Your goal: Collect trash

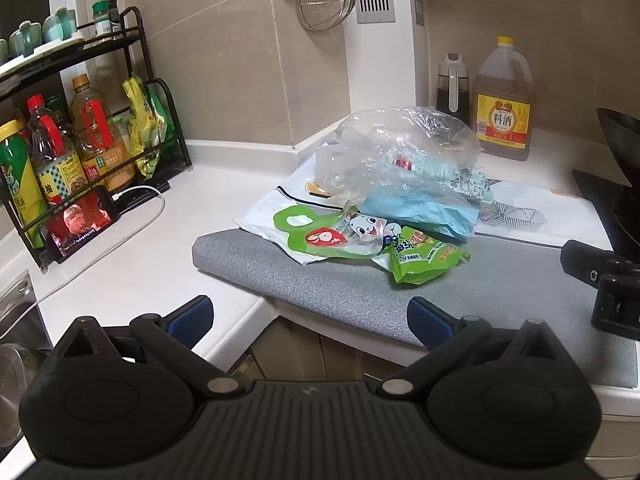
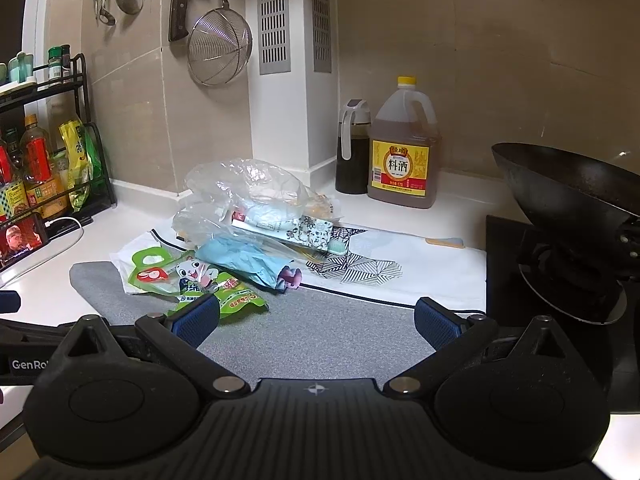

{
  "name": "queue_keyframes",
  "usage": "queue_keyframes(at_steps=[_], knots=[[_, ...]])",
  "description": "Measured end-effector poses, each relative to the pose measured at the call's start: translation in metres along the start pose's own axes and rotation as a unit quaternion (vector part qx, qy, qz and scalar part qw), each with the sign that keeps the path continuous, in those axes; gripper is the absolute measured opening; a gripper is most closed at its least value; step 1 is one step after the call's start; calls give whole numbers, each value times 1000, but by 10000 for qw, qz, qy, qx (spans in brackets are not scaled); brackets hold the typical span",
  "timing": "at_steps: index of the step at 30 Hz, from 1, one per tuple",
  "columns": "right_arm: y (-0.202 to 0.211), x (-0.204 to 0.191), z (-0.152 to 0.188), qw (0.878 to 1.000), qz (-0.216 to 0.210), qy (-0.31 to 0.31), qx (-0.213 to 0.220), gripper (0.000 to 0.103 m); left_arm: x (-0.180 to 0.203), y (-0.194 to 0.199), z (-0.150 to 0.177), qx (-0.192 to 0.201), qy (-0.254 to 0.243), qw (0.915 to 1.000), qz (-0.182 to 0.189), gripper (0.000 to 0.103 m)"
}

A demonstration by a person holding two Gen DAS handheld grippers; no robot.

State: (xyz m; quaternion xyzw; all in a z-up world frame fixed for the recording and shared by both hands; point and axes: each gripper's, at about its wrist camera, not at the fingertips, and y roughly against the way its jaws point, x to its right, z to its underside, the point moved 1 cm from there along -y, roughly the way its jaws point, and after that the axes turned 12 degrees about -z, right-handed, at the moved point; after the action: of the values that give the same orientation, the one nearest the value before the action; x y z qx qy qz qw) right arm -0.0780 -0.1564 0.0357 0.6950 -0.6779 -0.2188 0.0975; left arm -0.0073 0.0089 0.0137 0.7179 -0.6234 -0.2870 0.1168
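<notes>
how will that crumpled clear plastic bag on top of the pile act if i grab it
The clear plastic bag looks thin and crumpled, so probably floppy and very light. Items show through it, so they may come along or spill. Glossy film could slip between pads.

Ahead of the blue-padded black right gripper [image 2: 316, 320] lies a speckled grey mat [image 2: 320, 336]. Just beyond its left finger sits a green snack wrapper [image 2: 236, 300] with a white cartoon rabbit, then a light-blue bag [image 2: 244, 262], and a white cloth [image 2: 400, 276] with black geometric lines.
</notes>
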Motion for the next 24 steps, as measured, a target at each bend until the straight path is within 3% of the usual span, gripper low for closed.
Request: queue_keyframes(at_steps=[24], knots=[[7,3,1,9999,-99,-56,-7,103,3,9,-1,125,-100,9999,-46,103]])
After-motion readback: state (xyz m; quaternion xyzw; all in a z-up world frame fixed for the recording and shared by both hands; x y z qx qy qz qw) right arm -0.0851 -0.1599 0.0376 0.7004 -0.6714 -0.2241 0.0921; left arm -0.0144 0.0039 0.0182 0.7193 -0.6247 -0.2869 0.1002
